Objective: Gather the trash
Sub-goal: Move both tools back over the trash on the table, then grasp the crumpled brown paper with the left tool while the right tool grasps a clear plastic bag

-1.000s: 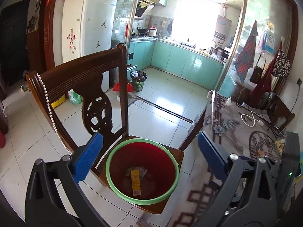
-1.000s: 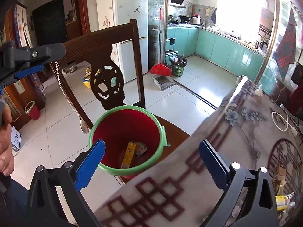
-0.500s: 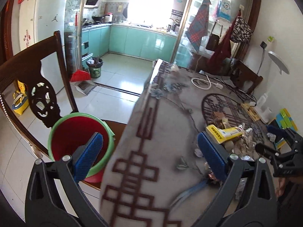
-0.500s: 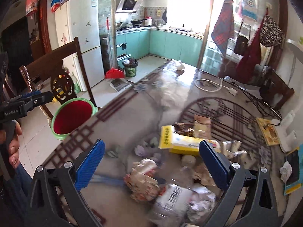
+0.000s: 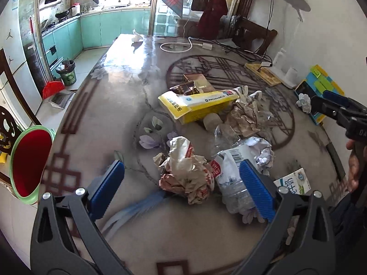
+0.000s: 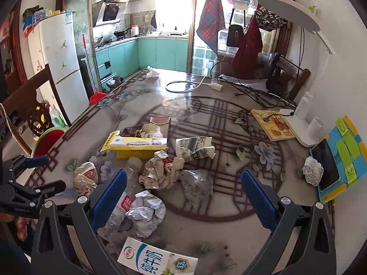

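Note:
A pile of trash lies on the dining table (image 5: 119, 73): a yellow carton (image 5: 197, 105), a crumpled wrapper (image 5: 185, 171), a crushed plastic bottle (image 5: 231, 178), crumpled brown paper (image 5: 247, 114) and a white paper ball (image 5: 263, 149). My left gripper (image 5: 181, 190) is open and empty, just above the wrapper. My right gripper (image 6: 183, 197) is open and empty over the pile, with the yellow carton (image 6: 137, 146) and a milk carton (image 6: 158, 261) in its view. The red bin with a green rim (image 5: 27, 162) stands on a chair at the table's left edge.
A white desk lamp (image 6: 298, 123), a yellow board (image 6: 273, 126), a phone on a colourful stand (image 6: 337, 160) and a paper ball (image 6: 312, 169) sit at the table's right. A white cable (image 6: 183, 86) lies at the far end. Chairs stand left and far right.
Both grippers swung right from the red bin on the chair to the trash pile on the table and moved in closer over it. Both stayed open and empty.

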`<state>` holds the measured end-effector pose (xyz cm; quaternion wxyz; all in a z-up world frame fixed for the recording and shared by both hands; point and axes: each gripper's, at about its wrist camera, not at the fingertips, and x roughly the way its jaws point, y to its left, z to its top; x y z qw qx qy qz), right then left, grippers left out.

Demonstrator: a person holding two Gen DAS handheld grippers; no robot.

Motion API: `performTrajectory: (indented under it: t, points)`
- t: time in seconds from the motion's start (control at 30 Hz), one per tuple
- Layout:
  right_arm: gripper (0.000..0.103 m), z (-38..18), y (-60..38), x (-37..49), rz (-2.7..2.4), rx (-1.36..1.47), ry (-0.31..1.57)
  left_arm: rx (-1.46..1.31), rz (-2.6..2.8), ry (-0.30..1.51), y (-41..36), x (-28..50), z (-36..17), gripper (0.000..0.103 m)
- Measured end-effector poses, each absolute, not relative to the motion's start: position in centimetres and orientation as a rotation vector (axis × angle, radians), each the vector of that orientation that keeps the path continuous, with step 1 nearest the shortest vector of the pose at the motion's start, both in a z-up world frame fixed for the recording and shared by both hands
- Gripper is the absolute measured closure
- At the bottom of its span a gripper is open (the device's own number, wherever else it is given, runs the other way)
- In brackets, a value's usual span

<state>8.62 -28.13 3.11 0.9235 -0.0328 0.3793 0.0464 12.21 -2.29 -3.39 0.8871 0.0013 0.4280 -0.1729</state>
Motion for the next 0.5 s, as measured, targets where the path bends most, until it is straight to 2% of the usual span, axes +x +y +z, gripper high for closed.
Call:
performTrajectory:
  t: [0.33, 0.5]
  points:
    - [0.007, 3.0, -31.7, 8.2, 0.069, 0.020, 0.771, 0.005, -0.260, 1.012, -3.3, 15.3, -7.5, 0.005]
    - [0.007, 3.0, -32.7, 8.2, 0.052, 0.040, 0.769, 0.012, -0.264, 1.068, -3.7, 16.0, -9.2, 0.035]
